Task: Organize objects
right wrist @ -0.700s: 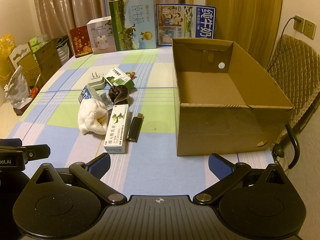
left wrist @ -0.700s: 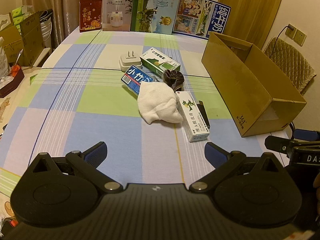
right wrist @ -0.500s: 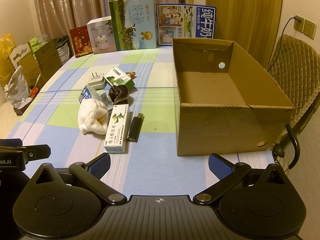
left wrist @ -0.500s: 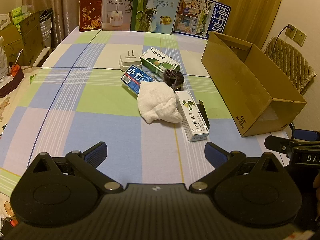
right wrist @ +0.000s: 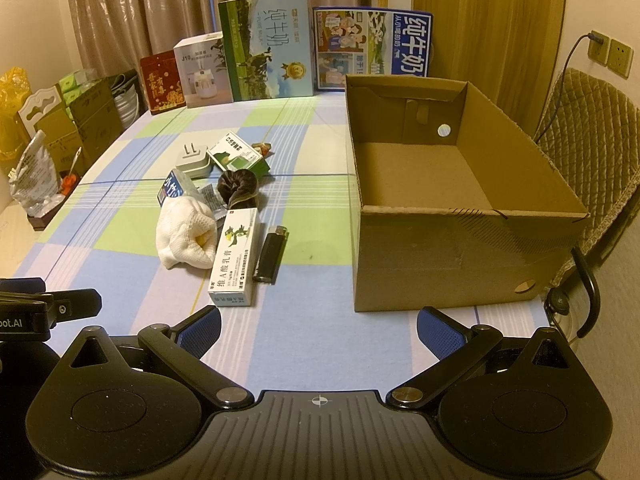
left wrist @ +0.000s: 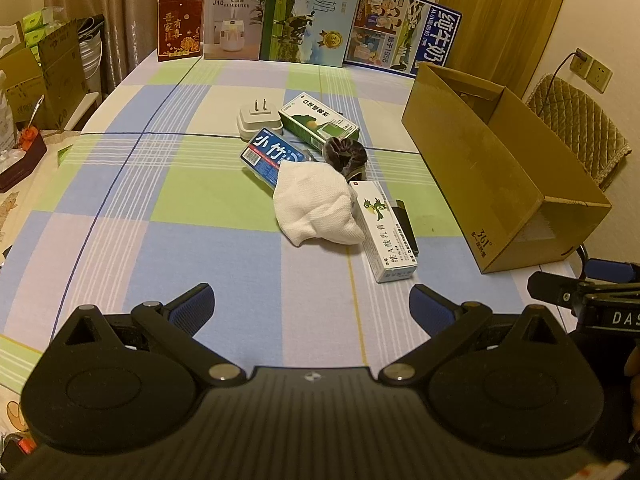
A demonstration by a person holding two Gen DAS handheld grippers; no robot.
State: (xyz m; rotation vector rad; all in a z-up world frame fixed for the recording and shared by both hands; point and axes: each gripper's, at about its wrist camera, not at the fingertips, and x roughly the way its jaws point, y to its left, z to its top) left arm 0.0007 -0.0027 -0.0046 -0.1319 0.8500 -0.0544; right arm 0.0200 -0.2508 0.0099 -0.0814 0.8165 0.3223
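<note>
A cluster of objects lies mid-table: a white cloth [left wrist: 316,204] [right wrist: 186,232], a white medicine box [left wrist: 384,232] [right wrist: 234,256], a black lighter [right wrist: 272,254], a dark scrunchie [left wrist: 346,154] [right wrist: 236,186], a blue packet [left wrist: 270,156], a green box [left wrist: 318,124] [right wrist: 240,156] and a white plug adapter [left wrist: 258,120] [right wrist: 194,160]. An open, empty cardboard box [left wrist: 500,168] [right wrist: 452,184] stands to the right. My left gripper [left wrist: 310,306] is open and empty, short of the cluster. My right gripper [right wrist: 318,328] is open and empty near the table's front edge.
Large cartons and boxes [right wrist: 266,48] stand along the table's far edge. A quilted chair [right wrist: 592,140] is at the right beyond the cardboard box. Cardboard boxes and bags [left wrist: 36,76] sit off the table's left side.
</note>
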